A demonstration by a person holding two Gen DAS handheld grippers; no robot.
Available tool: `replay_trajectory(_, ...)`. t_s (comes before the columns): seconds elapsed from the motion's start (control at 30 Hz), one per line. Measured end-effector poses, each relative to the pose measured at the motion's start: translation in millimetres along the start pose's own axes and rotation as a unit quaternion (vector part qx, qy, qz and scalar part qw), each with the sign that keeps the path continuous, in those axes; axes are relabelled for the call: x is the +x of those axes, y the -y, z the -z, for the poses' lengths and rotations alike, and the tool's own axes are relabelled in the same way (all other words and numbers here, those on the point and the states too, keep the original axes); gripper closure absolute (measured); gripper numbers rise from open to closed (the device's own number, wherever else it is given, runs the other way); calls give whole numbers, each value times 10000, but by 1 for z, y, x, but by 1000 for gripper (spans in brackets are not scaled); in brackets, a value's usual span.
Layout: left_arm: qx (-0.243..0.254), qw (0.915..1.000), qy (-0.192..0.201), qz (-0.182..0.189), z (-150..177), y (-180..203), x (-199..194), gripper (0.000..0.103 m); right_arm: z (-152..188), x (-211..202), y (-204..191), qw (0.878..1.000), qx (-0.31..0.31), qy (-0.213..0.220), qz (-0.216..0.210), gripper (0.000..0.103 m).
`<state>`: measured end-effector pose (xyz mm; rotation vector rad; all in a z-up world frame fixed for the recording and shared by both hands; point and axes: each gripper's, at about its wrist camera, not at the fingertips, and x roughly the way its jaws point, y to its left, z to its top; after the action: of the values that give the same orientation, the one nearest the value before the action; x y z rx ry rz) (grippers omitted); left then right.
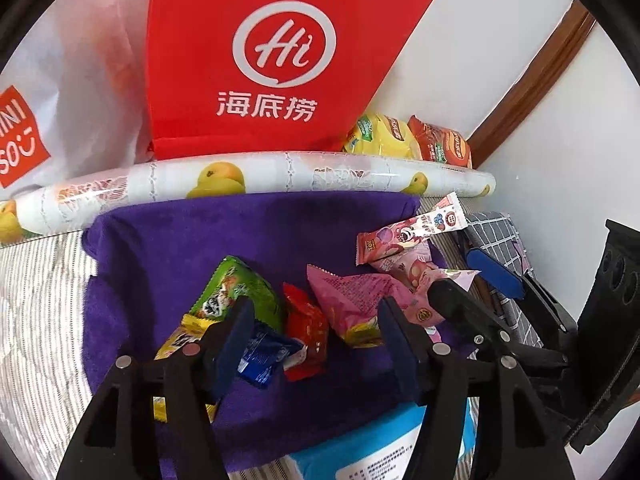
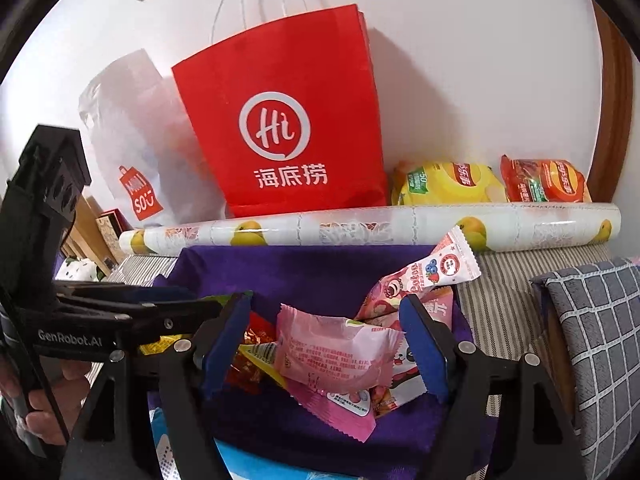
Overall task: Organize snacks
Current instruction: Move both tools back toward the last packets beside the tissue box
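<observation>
Several snack packets lie on a purple cloth (image 1: pixel 192 248). In the left wrist view my left gripper (image 1: pixel 312 332) is open over a red packet (image 1: pixel 306 328), with a blue packet (image 1: pixel 264 356), a green packet (image 1: pixel 240 296) and a yellow packet (image 1: pixel 184 336) at its left finger. A pink packet (image 1: pixel 352 300) lies by its right finger. My right gripper (image 2: pixel 328 340) is open around a pink packet (image 2: pixel 336 356), not touching it. Pink bear-print packets (image 2: pixel 416 280) lie behind. The right gripper also shows in the left wrist view (image 1: pixel 476 276).
A red paper bag (image 2: pixel 288 120) and a white plastic bag (image 2: pixel 132 140) stand against the wall. A fruit-print roll (image 2: pixel 360 224) lies before them. Yellow (image 2: pixel 444 184) and orange (image 2: pixel 548 182) chip bags sit at right. A grey checked cushion (image 2: pixel 592 340) is far right. A blue box (image 1: pixel 380 440) is near.
</observation>
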<state>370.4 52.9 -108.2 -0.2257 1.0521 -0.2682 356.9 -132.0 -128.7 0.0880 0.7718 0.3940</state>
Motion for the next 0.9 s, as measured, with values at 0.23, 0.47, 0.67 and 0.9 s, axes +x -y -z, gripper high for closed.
replay_trajectory(0.23,-23,9994,213,-259,26,-12,-32,41,10,-26,-16,9998,53,-34,-187,26)
replay_trajectory(0.47,-52,9967,509,-630,69,-23,-82,41,30,-72,-53,9996,-96,-61,-256,26)
replay_trajectory(0.67,-282,9928,528,-1034,107,-45,-103,41,68,-103,-91,9995,-74,-189,-259,31)
replay_trajectory(0.9,-363,9926,511,-1043,145,-67,-117,41,125,-96,-126,9960,288,-820,-192,51)
